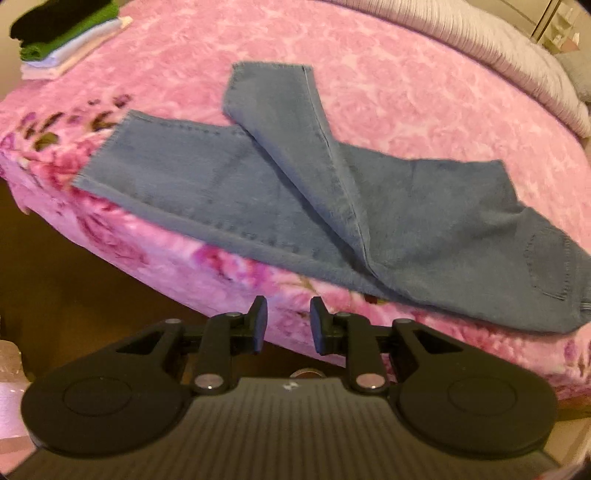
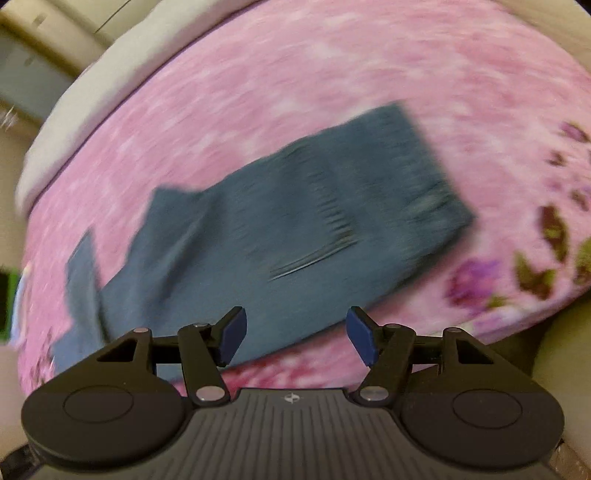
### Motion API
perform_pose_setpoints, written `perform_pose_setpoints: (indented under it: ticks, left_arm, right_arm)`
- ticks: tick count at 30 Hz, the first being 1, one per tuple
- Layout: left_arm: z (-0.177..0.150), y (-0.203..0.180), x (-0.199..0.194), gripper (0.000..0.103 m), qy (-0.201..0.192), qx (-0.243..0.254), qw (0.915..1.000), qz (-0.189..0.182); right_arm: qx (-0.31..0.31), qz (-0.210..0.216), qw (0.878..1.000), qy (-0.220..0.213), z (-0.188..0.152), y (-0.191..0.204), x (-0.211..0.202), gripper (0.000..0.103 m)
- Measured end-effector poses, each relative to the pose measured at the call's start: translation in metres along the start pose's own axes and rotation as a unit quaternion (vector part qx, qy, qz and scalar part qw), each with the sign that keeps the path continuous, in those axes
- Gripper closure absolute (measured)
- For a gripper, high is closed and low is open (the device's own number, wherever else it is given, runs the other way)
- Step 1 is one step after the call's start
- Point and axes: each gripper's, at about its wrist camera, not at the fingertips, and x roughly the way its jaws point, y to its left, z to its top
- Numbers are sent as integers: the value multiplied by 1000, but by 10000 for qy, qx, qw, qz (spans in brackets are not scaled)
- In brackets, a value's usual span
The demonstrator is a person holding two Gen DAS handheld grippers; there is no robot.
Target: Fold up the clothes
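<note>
A pair of blue jeans [image 1: 295, 192] lies flat on a pink floral bed cover [image 1: 388, 92]. One leg is folded across the other, with the waist at the right by the bed's near edge. My left gripper [image 1: 289, 323] is open and empty, just off the bed's edge below the jeans. In the blurred right wrist view the jeans [image 2: 295, 221] lie ahead. My right gripper [image 2: 295, 334] is open and empty over their near edge, not touching them.
A stack of folded clothes [image 1: 62, 33], black and green on top, sits at the bed's far left corner. A pale ribbed pillow [image 1: 498, 48] lies at the back right. Brown floor [image 1: 55, 266] lies below the bed's near edge.
</note>
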Motion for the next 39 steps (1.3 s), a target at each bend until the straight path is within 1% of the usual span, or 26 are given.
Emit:
perform_pose_setpoints:
  ticks: [3, 5, 9, 13, 15, 19, 20, 23, 28, 30, 32, 35, 39]
  left_arm:
    - [-5, 14, -26, 83, -112, -28, 9999, 24]
    - [-8, 26, -37, 83, -149, -130, 9998, 79]
    - [-7, 50, -51, 83, -269, -348, 9990, 86]
    - [10, 71, -50, 83, -363, -359, 9987, 40]
    - [23, 82, -43, 83, -374, -348, 9987, 33]
    - [54, 116, -13, 83, -246, -252, 9994, -36]
    - [64, 126, -3, 83, -179, -213, 9996, -87]
    - [95, 155, 29, 83, 33, -91, 9996, -252]
    - [161, 203, 89, 83, 356, 154, 9975, -585]
    - [187, 214, 106, 82, 420, 373, 9961, -681]
    - [208, 223, 118, 81, 426, 558, 9944, -786]
    - [231, 238, 135, 80, 476, 612, 9932, -867]
    - [241, 257, 159, 80, 630, 459, 9930, -889]
  right_arm:
    - [-462, 316, 9982, 217, -6, 35, 1, 40]
    - [-712, 506, 9956, 347, -11, 56, 1, 40]
    - [-933, 837, 9904, 587, -20, 89, 13, 40]
    - [-1099, 1085, 9851, 756, -25, 125, 26, 42]
    - [-1127, 1139, 9838, 804, -27, 141, 36, 44]
    - [-1042, 1041, 9855, 839, -26, 168, 61, 48]
    - [-986, 991, 9864, 862, -26, 173, 69, 53]
    - [-756, 753, 9901, 911, -27, 195, 95, 59]
    - [-375, 355, 9950, 855, -30, 245, 140, 59]
    - [-220, 223, 9960, 834, -31, 267, 163, 59]
    - [-138, 208, 9967, 770, -29, 287, 182, 58]
    - [-95, 228, 9975, 667, -21, 316, 209, 58]
    - [-321, 225, 9972, 638, -1, 343, 243, 58]
